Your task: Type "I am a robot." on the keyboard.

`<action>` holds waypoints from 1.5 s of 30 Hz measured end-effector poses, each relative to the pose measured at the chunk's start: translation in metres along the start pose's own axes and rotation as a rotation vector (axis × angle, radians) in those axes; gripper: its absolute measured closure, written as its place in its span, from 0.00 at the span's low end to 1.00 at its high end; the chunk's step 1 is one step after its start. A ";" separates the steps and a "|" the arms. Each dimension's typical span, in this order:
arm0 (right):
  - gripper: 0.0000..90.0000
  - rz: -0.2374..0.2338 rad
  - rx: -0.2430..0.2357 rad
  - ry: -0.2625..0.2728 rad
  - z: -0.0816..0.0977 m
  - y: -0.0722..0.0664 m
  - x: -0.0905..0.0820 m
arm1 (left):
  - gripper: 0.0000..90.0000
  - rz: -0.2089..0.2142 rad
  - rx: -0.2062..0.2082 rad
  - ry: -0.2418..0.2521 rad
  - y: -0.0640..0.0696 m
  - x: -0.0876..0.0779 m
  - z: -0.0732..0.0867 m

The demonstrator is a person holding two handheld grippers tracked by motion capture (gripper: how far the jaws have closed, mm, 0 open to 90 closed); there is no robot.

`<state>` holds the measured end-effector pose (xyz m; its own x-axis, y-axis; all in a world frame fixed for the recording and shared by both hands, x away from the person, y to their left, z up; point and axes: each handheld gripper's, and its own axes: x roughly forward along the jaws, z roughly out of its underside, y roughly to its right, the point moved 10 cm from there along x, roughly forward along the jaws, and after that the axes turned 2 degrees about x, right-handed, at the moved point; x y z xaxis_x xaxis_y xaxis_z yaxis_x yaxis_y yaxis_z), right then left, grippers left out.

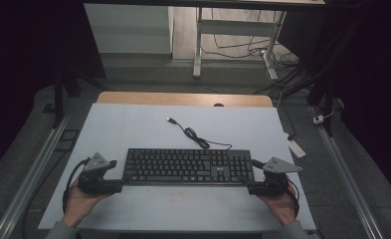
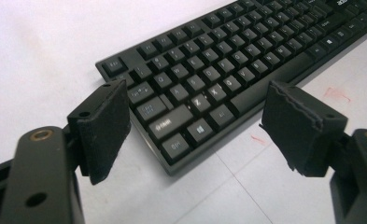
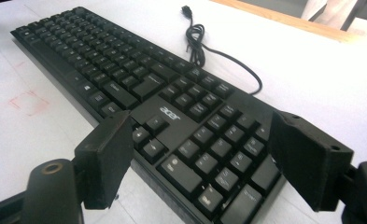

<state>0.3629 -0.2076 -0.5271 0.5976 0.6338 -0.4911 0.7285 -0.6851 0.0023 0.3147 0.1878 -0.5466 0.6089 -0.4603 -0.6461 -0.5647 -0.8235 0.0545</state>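
Note:
A black keyboard (image 1: 188, 167) lies flat across the near middle of the white table top (image 1: 133, 129). Its cable (image 1: 195, 135) coils behind it and ends in a loose USB plug. My left gripper (image 1: 117, 185) is open at the keyboard's left near corner (image 2: 172, 163), with a jaw on either side of that corner and neither touching it. My right gripper (image 1: 250, 187) is open at the right near corner, astride the number pad (image 3: 209, 154). The keyboard (image 3: 139, 88) carries an "acer" mark above the arrow keys.
Faint red pen marks (image 2: 335, 93) sit on the table top just in front of the keyboard. A wooden strip (image 1: 183, 98) edges the far side of the table. Beyond it stand desk legs and loose cables on the floor. Metal rails (image 1: 29, 174) run along both sides.

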 end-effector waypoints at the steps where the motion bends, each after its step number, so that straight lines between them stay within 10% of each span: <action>1: 0.26 0.000 0.000 0.000 0.000 0.000 0.000 | 0.27 0.001 0.005 -0.001 -0.001 0.000 -0.002; 11: 0.36 -0.045 -0.013 -0.016 -0.016 -0.015 0.021 | 0.32 0.012 0.013 0.025 -0.006 0.002 -0.011; 30: 0.99 -0.103 -0.121 -0.055 -0.042 -0.055 0.074 | 0.66 0.025 0.044 0.003 -0.001 0.009 -0.006; 39: 1.00 -0.130 -0.136 -0.065 -0.047 -0.066 0.090 | 0.98 0.031 0.054 -0.021 0.000 0.017 0.000; 45: 1.00 -0.140 -0.125 -0.083 -0.048 -0.070 0.101 | 0.99 0.022 0.064 -0.059 0.000 0.027 0.005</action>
<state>0.3882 -0.0781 -0.5357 0.4616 0.6847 -0.5640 0.8416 -0.5390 0.0345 0.3286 0.1773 -0.5683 0.5631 -0.4561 -0.6891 -0.6131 -0.7897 0.0217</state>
